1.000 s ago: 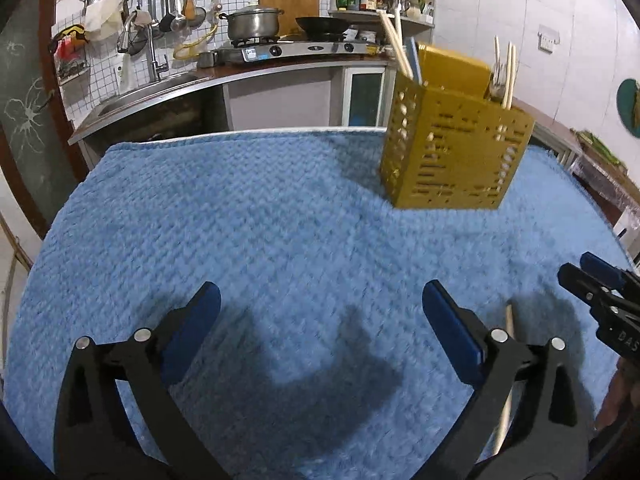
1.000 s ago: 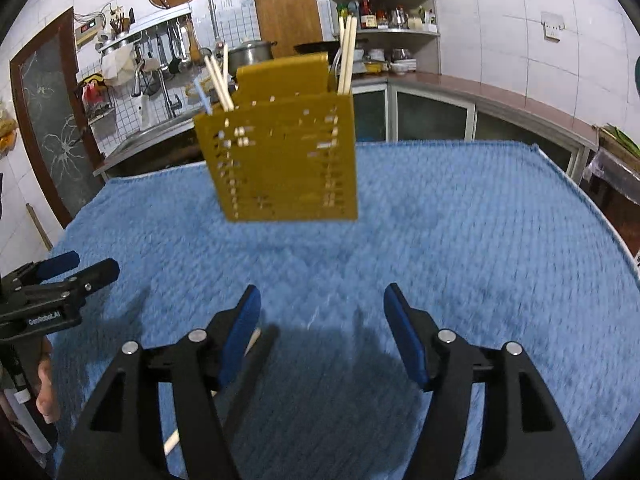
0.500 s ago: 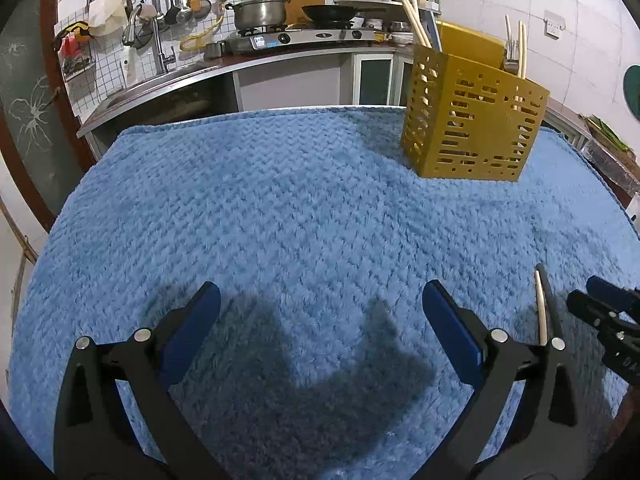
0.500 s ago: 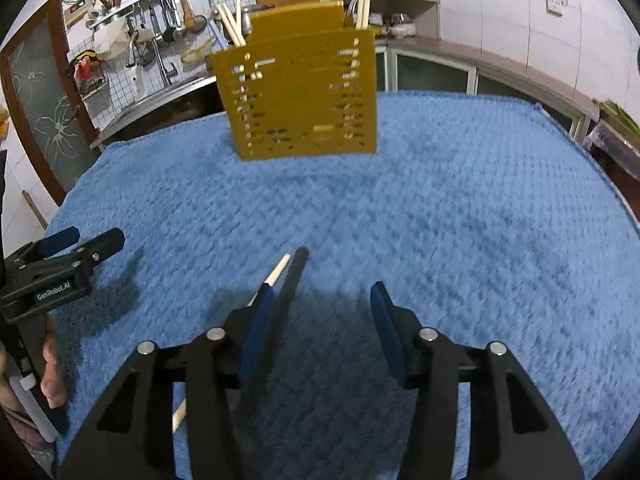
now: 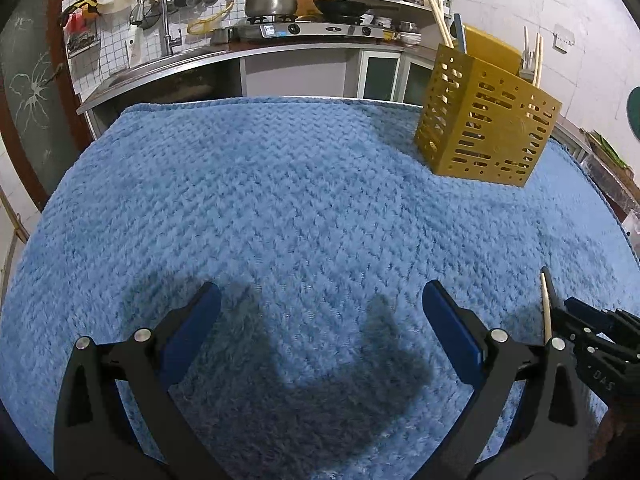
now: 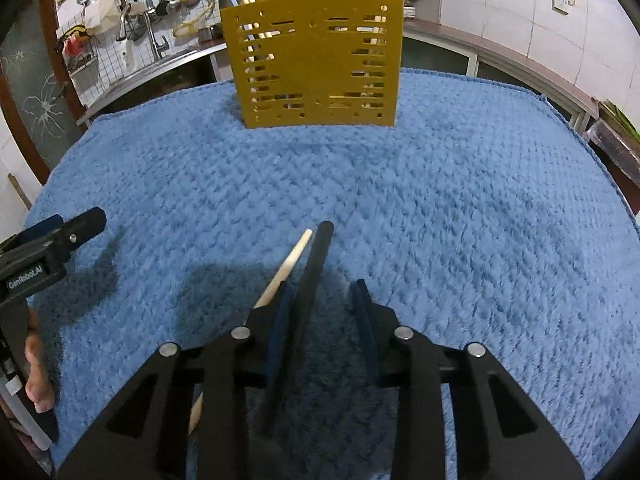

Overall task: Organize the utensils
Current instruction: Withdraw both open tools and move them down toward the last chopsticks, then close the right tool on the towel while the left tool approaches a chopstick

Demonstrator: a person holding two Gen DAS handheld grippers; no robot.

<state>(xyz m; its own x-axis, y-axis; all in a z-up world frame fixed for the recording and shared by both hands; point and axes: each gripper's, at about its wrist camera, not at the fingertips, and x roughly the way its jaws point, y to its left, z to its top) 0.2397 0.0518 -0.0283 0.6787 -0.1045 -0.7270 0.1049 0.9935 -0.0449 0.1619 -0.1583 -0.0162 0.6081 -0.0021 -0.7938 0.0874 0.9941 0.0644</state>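
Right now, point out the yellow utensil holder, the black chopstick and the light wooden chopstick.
yellow utensil holder point(image 6: 316, 64), right wrist view, middle of its slotted front wall.
black chopstick point(image 6: 316, 264), right wrist view, upper shaft, between the right claw's fingers.
light wooden chopstick point(image 6: 290, 262), right wrist view, bare shaft near its tip.

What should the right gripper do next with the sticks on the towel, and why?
Probably close the right gripper a bit more: the black chopstick lies between its fingers, which stand apart, not yet pinching it. The wooden chopstick sits outside the left finger. Then carry it to the yellow holder.
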